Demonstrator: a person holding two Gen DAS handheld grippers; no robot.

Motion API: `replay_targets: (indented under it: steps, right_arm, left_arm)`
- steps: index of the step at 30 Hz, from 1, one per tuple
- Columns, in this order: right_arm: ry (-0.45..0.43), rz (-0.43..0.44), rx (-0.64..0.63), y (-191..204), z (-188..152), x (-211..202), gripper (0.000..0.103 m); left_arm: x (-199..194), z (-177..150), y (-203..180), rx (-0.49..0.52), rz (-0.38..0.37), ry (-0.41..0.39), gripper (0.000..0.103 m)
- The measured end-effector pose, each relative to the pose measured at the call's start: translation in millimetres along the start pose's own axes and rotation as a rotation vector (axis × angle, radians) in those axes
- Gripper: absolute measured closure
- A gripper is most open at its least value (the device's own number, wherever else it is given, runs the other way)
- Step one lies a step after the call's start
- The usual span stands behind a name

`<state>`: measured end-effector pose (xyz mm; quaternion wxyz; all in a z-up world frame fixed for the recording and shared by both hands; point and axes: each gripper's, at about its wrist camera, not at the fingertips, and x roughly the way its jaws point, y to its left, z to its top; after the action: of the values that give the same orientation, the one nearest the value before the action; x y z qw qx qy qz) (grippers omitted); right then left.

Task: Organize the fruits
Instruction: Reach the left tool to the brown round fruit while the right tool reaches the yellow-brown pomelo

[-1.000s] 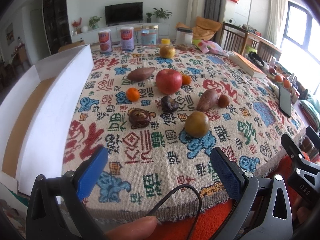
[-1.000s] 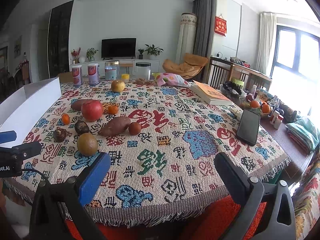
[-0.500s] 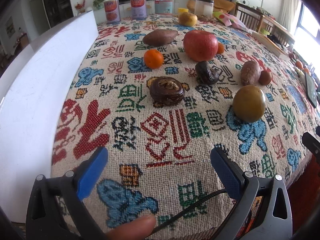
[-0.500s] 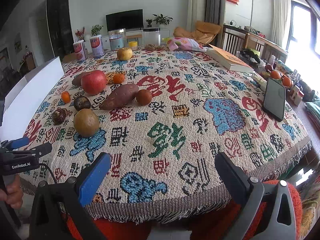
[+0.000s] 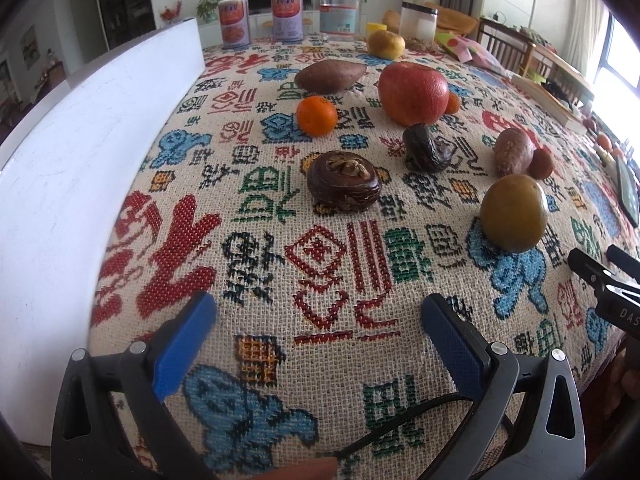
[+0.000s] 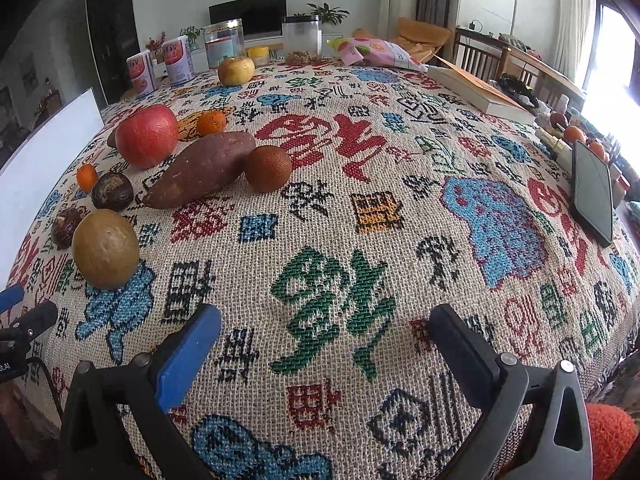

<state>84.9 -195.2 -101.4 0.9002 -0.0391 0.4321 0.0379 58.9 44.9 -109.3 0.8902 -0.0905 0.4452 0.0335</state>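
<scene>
Fruits lie scattered on a patterned woven tablecloth (image 5: pixel 332 264). Straight ahead of my open left gripper (image 5: pixel 318 330) sits a dark brown wrinkled fruit (image 5: pixel 344 187), with a small orange (image 5: pixel 317 115), a red apple (image 5: pixel 413 93), a dark shrivelled fruit (image 5: pixel 425 149) and an olive-green round fruit (image 5: pixel 513 213) around it. My right gripper (image 6: pixel 322 338) is open over bare cloth; the olive-green fruit (image 6: pixel 106 249), a sweet potato (image 6: pixel 200 169), a brown round fruit (image 6: pixel 267 168) and the red apple (image 6: pixel 147 136) lie to its upper left. Neither gripper holds anything.
A tall white box wall (image 5: pixel 80 152) runs along the left edge of the table. Cans (image 5: pixel 235 22) and jars (image 6: pixel 302 35) stand at the far edge, with a yellow fruit (image 6: pixel 236 71). A book (image 6: pixel 476 90) and a phone (image 6: pixel 593 191) lie on the right.
Both grippers have moved forward and lower over the table, so the fruits appear nearer. The jaws of both stay open and nothing was picked up.
</scene>
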Motion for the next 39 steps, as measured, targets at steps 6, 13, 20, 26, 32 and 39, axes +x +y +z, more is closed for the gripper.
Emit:
replay_targets:
  steps: [6,13,20,26,32,39]
  right_arm:
    - [-0.037,-0.004,0.002,1.1,-2.9,0.0,0.0]
    - [-0.048,-0.006,0.006,0.9,-5.6,-2.2,0.0]
    - [-0.052,-0.001,0.001,0.7,-6.8,-3.6,0.0]
    - [-0.051,-0.002,0.001,0.6,-6.7,-3.5,0.0]
    - [-0.051,-0.002,0.001,0.4,-6.7,-3.5,0.0]
    - [-0.044,0.005,-0.006,1.6,-7.1,-4.4,0.0]
  left_arm:
    - [1.2,3.6,0.1,-0.013,0.003,0.013,0.0]
    - [3.7,6.6,-1.6,-0.015,-0.012,0.003,0.0]
    - [3.7,8.1,0.1,-0.004,-0.032,0.016,0.0]
    - [-2.7,9.1,12.0,-0.062,-0.117,0.018,0.001]
    - [-14.5,15.5,16.9,-0.083,-0.213,0.003,0.001]
    - [-32.7,47.9,22.2,-0.009,-0.245,-0.058,0.001]
